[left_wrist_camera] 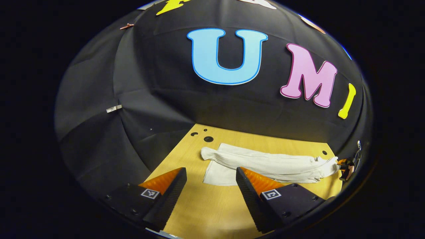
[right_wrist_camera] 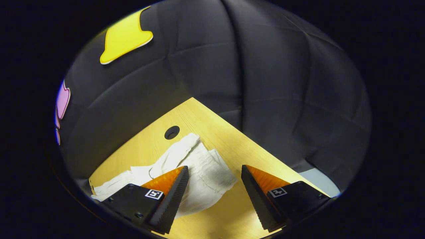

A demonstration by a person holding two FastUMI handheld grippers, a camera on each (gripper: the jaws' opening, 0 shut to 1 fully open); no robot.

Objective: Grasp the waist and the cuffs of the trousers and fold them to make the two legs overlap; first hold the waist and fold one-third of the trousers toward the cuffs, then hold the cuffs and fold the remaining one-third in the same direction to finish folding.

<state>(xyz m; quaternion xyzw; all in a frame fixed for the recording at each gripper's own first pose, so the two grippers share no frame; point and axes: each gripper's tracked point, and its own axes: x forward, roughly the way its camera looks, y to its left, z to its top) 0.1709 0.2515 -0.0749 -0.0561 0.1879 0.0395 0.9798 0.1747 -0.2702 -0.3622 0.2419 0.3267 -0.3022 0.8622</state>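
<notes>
The white trousers lie stretched across the wooden table, one long layer rolled over a flatter one. In the left gripper view my left gripper hovers open just short of their near left corner, with nothing between its fingers. Far off at the trousers' right end I see the other gripper, small and at the picture's edge. In the right gripper view the bunched, gathered end of the trousers lies under and between the fingers of my right gripper, which is open; its left finger covers part of the cloth.
Round holes pierce the tabletop: one just beyond the cloth in the right gripper view, others near the far left corner in the left gripper view. The black cloth wall closes the table's far sides. Bare wood lies near the right gripper.
</notes>
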